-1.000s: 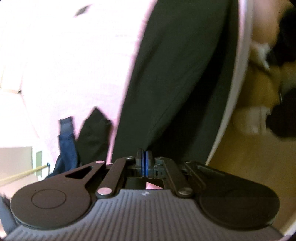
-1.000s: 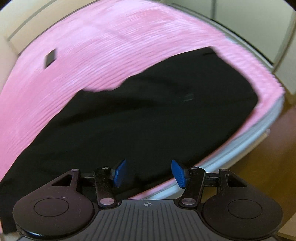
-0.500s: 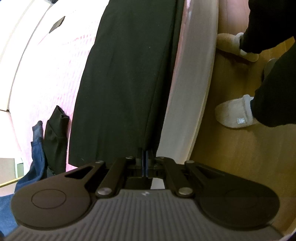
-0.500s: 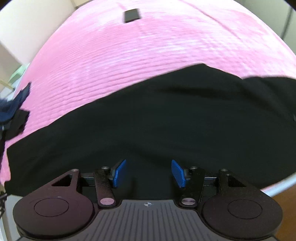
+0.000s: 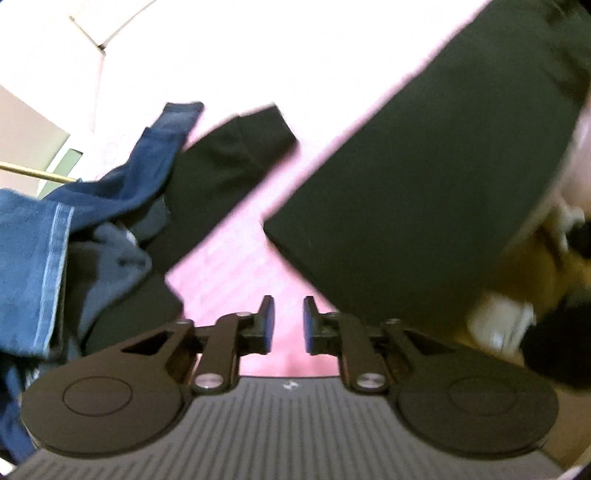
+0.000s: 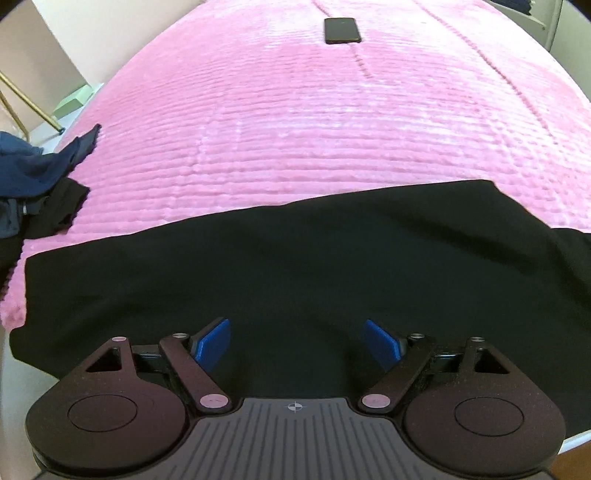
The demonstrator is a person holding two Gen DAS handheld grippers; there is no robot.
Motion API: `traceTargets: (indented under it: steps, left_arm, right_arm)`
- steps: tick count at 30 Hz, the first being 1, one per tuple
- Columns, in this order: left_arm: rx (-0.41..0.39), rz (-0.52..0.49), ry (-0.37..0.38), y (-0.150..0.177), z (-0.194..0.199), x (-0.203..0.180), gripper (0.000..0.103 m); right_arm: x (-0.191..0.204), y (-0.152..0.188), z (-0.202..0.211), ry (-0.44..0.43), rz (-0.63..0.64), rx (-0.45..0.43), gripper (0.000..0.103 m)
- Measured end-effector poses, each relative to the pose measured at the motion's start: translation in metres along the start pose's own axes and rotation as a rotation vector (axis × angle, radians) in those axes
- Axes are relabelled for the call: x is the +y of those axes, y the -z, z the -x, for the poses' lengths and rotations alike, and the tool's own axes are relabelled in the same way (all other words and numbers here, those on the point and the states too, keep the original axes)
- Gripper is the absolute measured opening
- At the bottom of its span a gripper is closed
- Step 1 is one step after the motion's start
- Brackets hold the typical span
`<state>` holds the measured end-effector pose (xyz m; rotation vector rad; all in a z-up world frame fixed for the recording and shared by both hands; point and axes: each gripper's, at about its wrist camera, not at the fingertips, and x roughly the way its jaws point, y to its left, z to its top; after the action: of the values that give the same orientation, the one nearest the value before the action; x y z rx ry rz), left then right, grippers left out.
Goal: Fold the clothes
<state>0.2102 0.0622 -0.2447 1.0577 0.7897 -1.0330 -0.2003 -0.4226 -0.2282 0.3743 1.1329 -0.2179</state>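
A long black garment [image 6: 295,258] lies flat along the near edge of the pink bed cover [image 6: 314,122]. My right gripper [image 6: 297,341] hovers over its middle; its jaws are opening wide and hold nothing. In the left wrist view the same black garment [image 5: 424,177] runs up to the right. My left gripper [image 5: 288,325] is just off its end, over bare pink cover [image 5: 229,273]. The left jaws are opening, with only a narrow empty gap between the blue pads.
A heap of clothes lies at the bed's left end: blue jeans [image 5: 44,236], a grey piece [image 5: 110,251] and a black piece [image 5: 221,166]. A dark phone [image 6: 341,30] rests far up the bed. Wooden floor and a person's pale slipper [image 5: 498,325] show at the right.
My left gripper was shut at the garment's edge; it has let go, swung left over the pink cover and its jaws have parted. My right gripper moved along the garment and opened wider.
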Motion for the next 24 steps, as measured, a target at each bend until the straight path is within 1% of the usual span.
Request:
traceTargets:
  steps: [1, 3, 5, 7, 8, 10, 11, 13, 14, 17, 20, 22, 24]
  left_arm:
    - [-0.009, -0.002, 0.02, -0.01, -0.01, 0.004, 0.024]
    - [-0.006, -0.039, 0.048, -0.027, -0.032, 0.002, 0.029]
    - [0.005, -0.078, 0.073, -0.044, -0.052, -0.001, 0.029]
    - [0.048, -0.12, 0.105, -0.055, -0.068, -0.006, 0.029]
    - [0.073, -0.145, 0.121, -0.059, -0.075, -0.009, 0.027]
    - [0.102, -0.208, 0.14, -0.061, -0.08, -0.016, 0.014]
    - [0.114, -0.239, 0.148, -0.06, -0.08, -0.019, 0.0]
    - [0.136, -0.269, 0.1, -0.058, -0.078, -0.017, 0.0]
    - [0.146, -0.283, 0.074, -0.057, -0.077, -0.015, 0.0]
    - [0.187, -0.207, 0.026, -0.057, -0.071, 0.003, 0.0]
    - [0.166, -0.163, 0.017, -0.071, -0.053, 0.005, 0.0]
    - [0.133, -0.168, 0.033, -0.086, -0.042, -0.007, 0.001]
    - [0.087, -0.198, 0.061, -0.103, -0.032, -0.029, 0.003]
  right_arm:
    - [-0.004, -0.002, 0.002, 0.005, -0.003, -0.001, 0.083]
    - [-0.018, -0.006, 0.01, 0.031, 0.017, -0.015, 0.083]
    - [-0.035, -0.011, 0.012, 0.078, 0.051, -0.027, 0.083]
    - [-0.057, -0.017, 0.012, 0.118, 0.061, -0.029, 0.083]
    - [-0.069, -0.02, 0.012, 0.137, 0.056, -0.028, 0.083]
    - [-0.09, -0.024, 0.012, 0.167, 0.035, -0.022, 0.083]
    - [-0.1, -0.025, 0.012, 0.18, 0.022, -0.019, 0.083]
    - [-0.116, -0.023, 0.015, 0.205, -0.005, -0.012, 0.083]
    - [-0.123, -0.018, 0.017, 0.214, -0.034, -0.006, 0.083]
    - [-0.147, 0.004, 0.026, 0.231, -0.155, 0.014, 0.083]
    - [-0.166, 0.035, 0.036, 0.224, -0.306, 0.024, 0.083]
    - [-0.179, 0.06, 0.041, 0.208, -0.421, 0.019, 0.083]
    - [-0.19, 0.083, 0.044, 0.182, -0.532, 0.005, 0.083]
